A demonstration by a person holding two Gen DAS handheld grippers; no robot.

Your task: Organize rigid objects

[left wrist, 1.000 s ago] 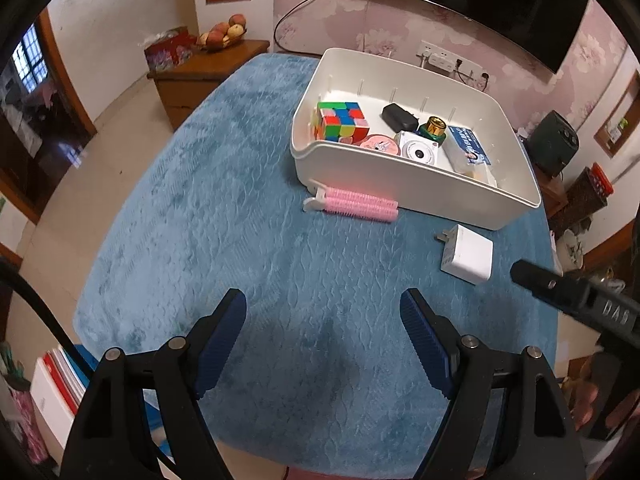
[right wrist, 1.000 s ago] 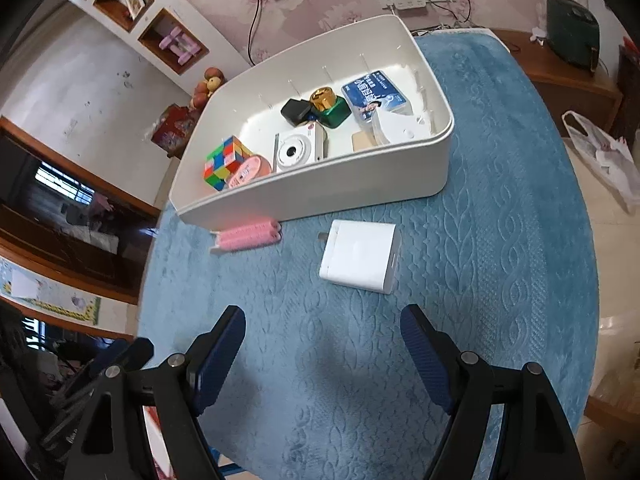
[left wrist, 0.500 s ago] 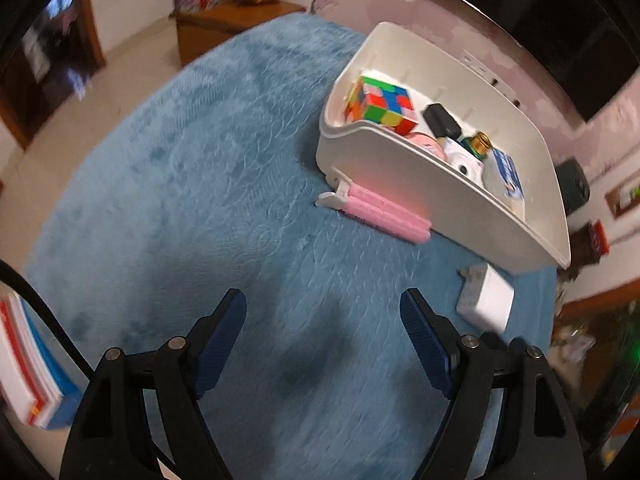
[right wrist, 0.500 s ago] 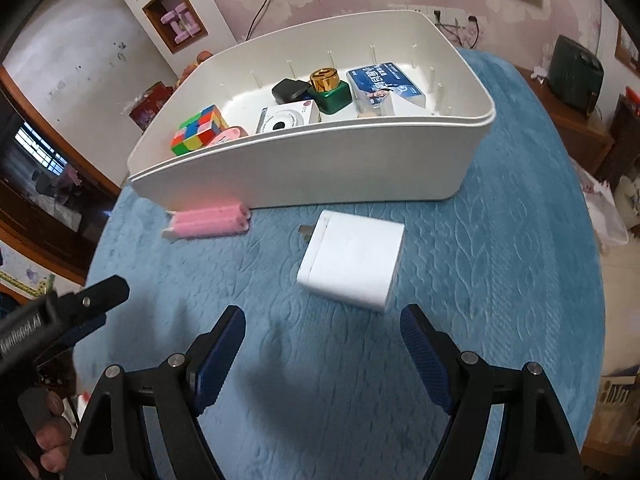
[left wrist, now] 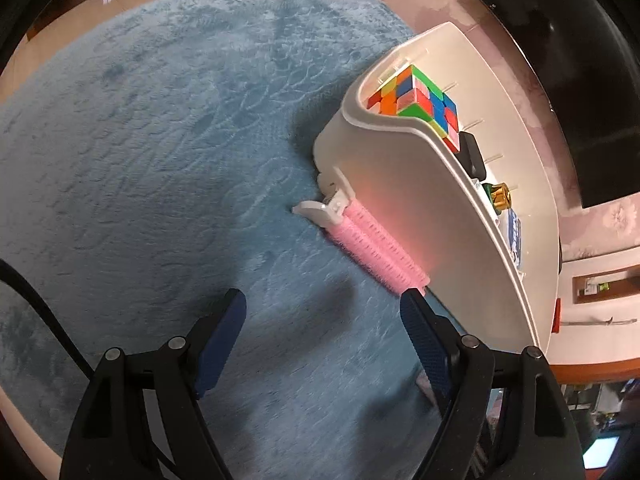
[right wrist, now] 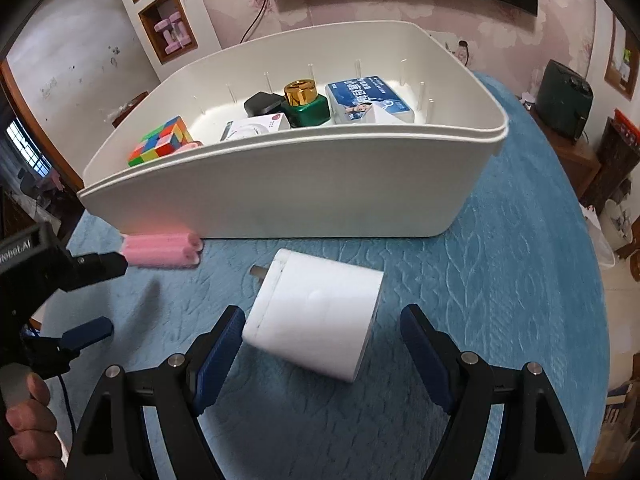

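Beside the white bin (left wrist: 404,200), left wrist view: pink hair clip (left wrist: 376,248) is seen against its wall, left gripper (left wrist: 322,336) spread, empty | right wrist view: white charger (right wrist: 316,314) lies before the bin, right gripper (right wrist: 322,344) spread around it, untouched.
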